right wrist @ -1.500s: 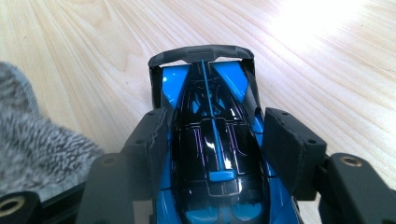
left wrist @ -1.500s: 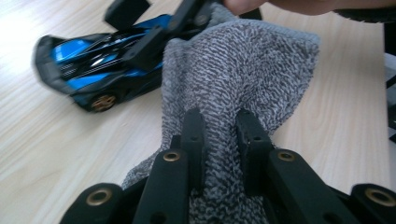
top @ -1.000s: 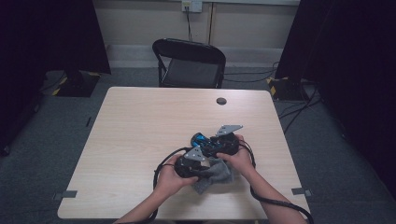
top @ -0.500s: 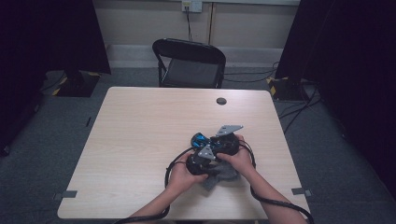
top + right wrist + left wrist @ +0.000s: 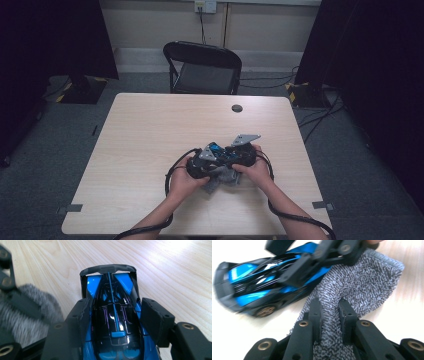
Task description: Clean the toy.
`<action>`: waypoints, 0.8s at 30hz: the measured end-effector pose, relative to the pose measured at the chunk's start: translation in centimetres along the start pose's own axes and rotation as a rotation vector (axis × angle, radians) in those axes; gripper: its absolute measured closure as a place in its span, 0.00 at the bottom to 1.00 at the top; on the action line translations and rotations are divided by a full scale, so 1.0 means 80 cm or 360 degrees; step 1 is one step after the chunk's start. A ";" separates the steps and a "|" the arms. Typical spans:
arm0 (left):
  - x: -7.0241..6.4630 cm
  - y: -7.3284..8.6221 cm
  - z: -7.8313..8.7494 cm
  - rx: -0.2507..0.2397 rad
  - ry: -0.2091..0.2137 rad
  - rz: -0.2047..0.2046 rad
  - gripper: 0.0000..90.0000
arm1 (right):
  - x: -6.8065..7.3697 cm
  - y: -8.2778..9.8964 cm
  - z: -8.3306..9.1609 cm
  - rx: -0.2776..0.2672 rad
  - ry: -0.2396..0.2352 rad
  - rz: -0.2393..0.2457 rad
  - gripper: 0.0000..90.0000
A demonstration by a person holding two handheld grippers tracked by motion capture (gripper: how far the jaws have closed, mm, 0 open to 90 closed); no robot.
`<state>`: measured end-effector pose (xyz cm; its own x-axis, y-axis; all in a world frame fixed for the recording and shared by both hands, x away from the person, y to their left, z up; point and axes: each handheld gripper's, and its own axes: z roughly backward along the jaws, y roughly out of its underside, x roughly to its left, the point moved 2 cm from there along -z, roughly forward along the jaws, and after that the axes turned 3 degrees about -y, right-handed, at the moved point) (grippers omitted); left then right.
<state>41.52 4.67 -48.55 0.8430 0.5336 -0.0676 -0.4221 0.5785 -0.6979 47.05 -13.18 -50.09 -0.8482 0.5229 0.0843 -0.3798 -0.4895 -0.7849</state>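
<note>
Left gripper view: the left gripper (image 5: pixel 329 312) is seen with both black jaws pinched tight on a fold of grey looped microfibre cloth (image 5: pixel 367 282), which bunches up between the pads. Just beyond the cloth, a glossy blue-and-black toy race car (image 5: pixel 262 287) is seen resting on the pale wood-grain table (image 5: pixel 409 315), touching the cloth edge; the other gripper's jaws are clamped across its body. Right gripper view: the right gripper (image 5: pixel 115 317) is closed on the car's flanks, one jaw pressed on each side, the car's dark rear wing (image 5: pixel 108 268) pointing away; the grey cloth is seen at the left, beside the car. High view: both hands (image 5: pixel 182 180) are held together near the front right part of the table, car and cloth between them. A small dark round disc (image 5: pixel 237 108) is seen farther back on the table, and a black folding chair (image 5: pixel 202 67) beyond the far edge.
</note>
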 end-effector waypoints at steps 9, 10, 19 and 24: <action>0.024 0.014 0.018 0.0019 -0.0072 0.0061 0.84 | 0.000 0.000 0.000 0.0001 0.0000 0.0002 0.46; 0.026 0.015 0.020 0.0022 -0.0081 0.0065 0.84 | 0.000 0.000 0.000 0.0002 -0.0001 0.0002 0.46; 0.042 0.020 0.029 0.0022 -0.0141 0.0105 0.84 | 0.000 0.000 0.000 0.0001 0.0000 0.0006 0.46; 0.052 0.023 0.035 0.0029 -0.0172 0.0126 0.84 | 0.000 0.000 0.000 -0.0001 0.0002 0.0007 0.46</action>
<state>43.28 9.69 -48.10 0.7664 0.6409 -0.0441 -0.4927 0.5424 -0.6805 47.03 -13.20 -50.11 -0.8492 0.5219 0.0802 -0.3761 -0.4913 -0.7856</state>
